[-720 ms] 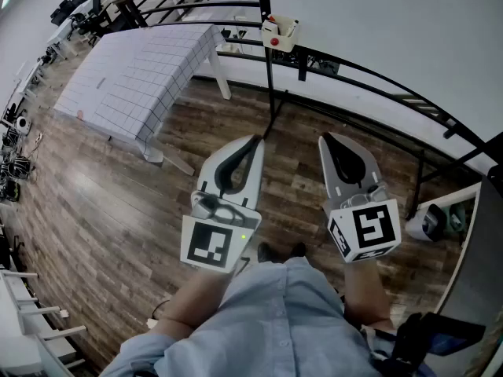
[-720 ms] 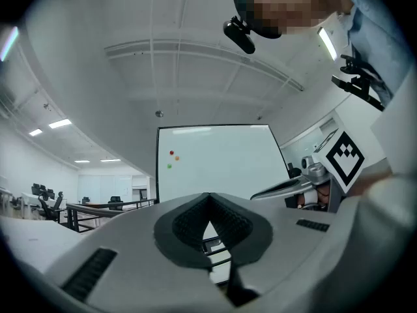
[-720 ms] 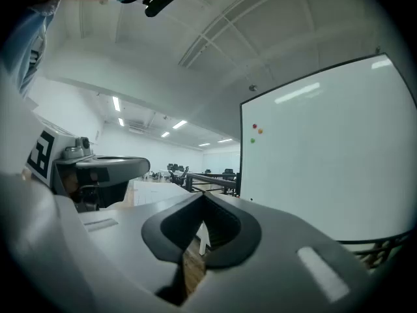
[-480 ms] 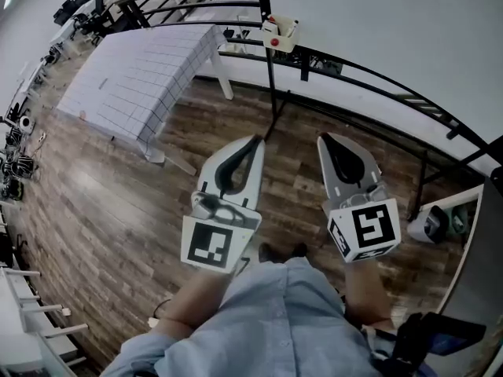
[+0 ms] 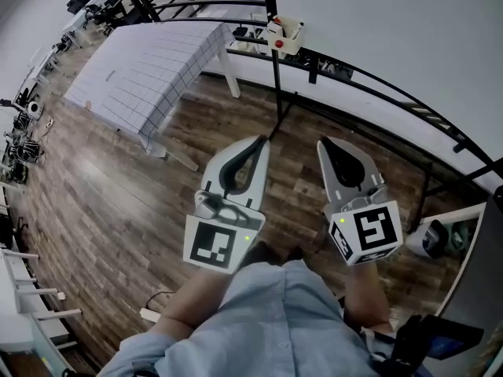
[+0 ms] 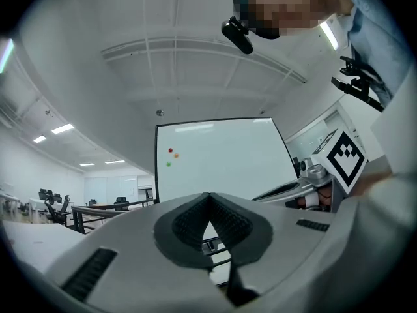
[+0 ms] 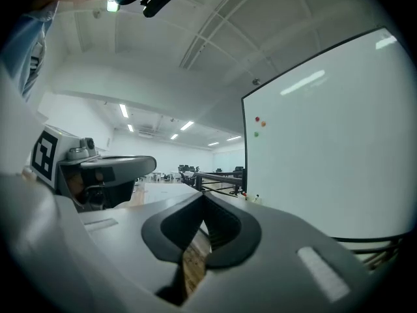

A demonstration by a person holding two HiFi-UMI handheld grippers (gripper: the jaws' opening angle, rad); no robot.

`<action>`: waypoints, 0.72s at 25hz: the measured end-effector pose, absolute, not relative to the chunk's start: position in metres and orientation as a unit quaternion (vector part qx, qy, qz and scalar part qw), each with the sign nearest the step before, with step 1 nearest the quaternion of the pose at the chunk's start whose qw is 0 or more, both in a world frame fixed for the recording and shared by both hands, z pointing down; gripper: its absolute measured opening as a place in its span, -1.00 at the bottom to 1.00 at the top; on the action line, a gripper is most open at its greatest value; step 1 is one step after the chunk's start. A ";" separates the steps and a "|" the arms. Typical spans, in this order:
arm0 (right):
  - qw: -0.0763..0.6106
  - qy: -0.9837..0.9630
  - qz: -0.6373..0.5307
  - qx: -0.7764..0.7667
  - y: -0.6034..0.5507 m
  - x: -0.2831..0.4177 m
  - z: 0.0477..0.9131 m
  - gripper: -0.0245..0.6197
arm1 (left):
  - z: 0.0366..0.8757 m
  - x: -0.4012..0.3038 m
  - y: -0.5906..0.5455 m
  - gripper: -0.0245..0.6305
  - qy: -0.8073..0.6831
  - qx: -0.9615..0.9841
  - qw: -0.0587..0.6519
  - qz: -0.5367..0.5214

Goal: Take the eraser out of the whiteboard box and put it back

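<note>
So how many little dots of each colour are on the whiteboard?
Red dot: 1
Orange dot: 1
Green dot: 1
Total: 3

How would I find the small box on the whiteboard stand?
Find the big whiteboard filling the head view's upper right. Follow its lower edge left to the black upright post beside the checked table. There hangs the small white box, a red spot at its front, the only pale thing on that post.
</note>
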State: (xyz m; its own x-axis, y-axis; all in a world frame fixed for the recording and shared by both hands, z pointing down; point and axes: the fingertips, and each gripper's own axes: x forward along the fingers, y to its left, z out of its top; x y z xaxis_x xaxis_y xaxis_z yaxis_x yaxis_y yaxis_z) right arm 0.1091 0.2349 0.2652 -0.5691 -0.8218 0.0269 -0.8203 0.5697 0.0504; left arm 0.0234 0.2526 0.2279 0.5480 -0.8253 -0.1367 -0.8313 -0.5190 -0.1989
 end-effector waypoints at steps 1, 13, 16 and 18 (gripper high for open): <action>0.023 -0.886 -0.014 0.463 0.232 0.110 0.267 -0.92 | 0.229 0.025 0.251 -0.93 0.476 -0.871 0.120 0.011; 0.036 -0.894 0.001 0.446 0.148 0.095 0.290 -0.92 | 0.256 0.019 0.174 -0.93 0.479 -0.873 0.091 0.006; 0.041 -0.894 -0.005 0.446 0.107 0.084 0.288 -0.92 | 0.257 0.009 0.132 -0.93 0.474 -0.876 0.088 0.011; 0.044 -0.892 -0.007 0.450 0.080 0.075 0.286 -0.92 | 0.259 0.001 0.105 -0.93 0.468 -0.880 0.084 0.011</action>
